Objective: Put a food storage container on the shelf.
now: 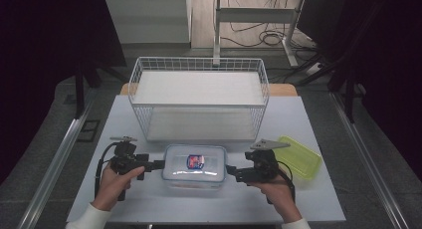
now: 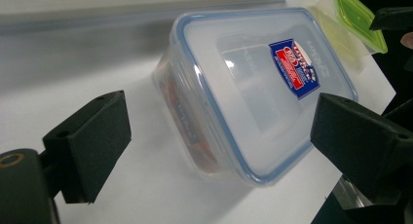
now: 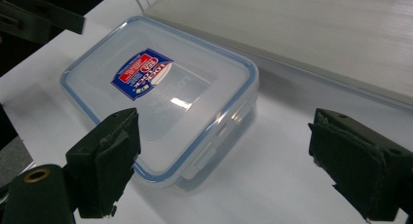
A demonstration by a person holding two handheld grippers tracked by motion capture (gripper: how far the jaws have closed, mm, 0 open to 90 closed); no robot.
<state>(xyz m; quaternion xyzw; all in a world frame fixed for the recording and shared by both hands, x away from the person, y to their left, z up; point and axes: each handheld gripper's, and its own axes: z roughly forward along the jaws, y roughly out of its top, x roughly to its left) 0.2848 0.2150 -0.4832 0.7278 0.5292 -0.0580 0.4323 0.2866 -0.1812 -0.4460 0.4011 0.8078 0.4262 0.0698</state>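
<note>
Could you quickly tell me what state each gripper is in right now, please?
Left gripper: open, holding nothing, beside the clear container.
Right gripper: open, holding nothing, at the container's other end.

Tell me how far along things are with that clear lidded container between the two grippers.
Done: the clear container sits lidded on the table, in front of the wire basket. In hand: nothing is gripped; the left gripper and right gripper flank its short ends, jaws open. Left: probably gripping and moving it, perhaps into the basket. The green lid lies untouched.
</note>
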